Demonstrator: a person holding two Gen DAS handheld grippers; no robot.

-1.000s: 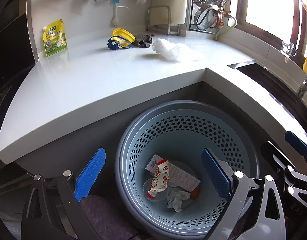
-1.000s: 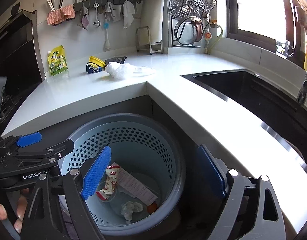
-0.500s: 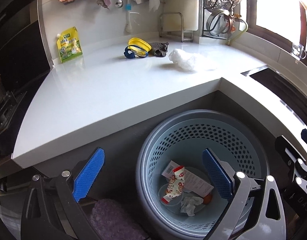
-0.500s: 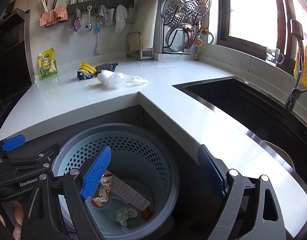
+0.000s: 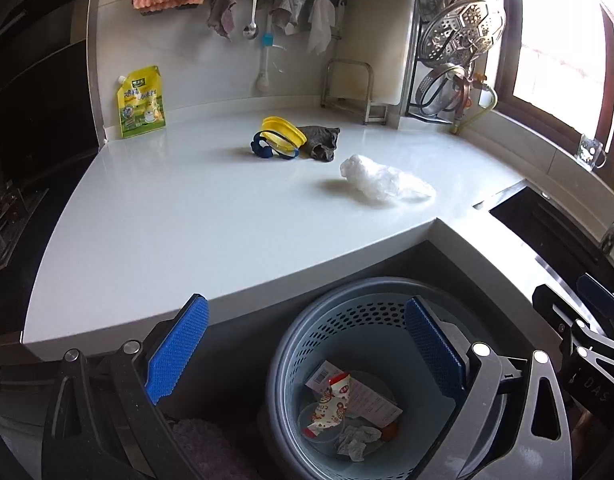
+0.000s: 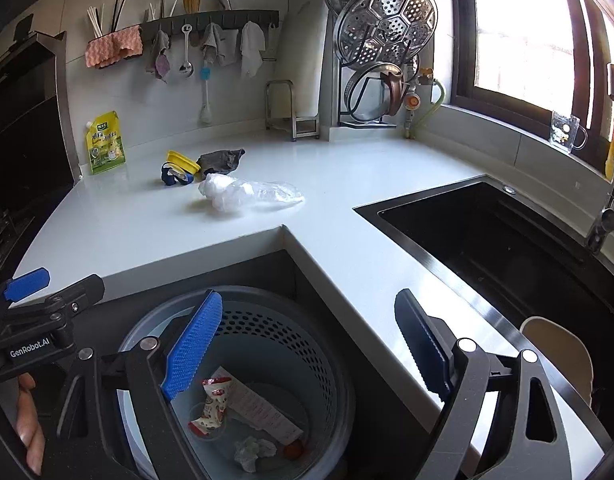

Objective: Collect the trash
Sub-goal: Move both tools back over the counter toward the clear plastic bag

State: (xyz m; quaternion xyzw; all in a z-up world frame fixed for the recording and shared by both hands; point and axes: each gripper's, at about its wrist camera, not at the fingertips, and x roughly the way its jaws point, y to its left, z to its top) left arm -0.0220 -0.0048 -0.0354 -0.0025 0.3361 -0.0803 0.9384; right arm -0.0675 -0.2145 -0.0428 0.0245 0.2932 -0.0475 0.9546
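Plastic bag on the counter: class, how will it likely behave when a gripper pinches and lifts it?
The plastic bag looks thin and crumpled, so it is probably floppy and very light. Its glossy film may slip between pads. Lying loose on the smooth counter, it would likely slide if nudged.

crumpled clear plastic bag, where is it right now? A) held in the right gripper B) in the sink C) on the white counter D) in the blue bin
C: the plastic bag lies on the counter near the grey cloth, with both grippers open and empty above the bin.
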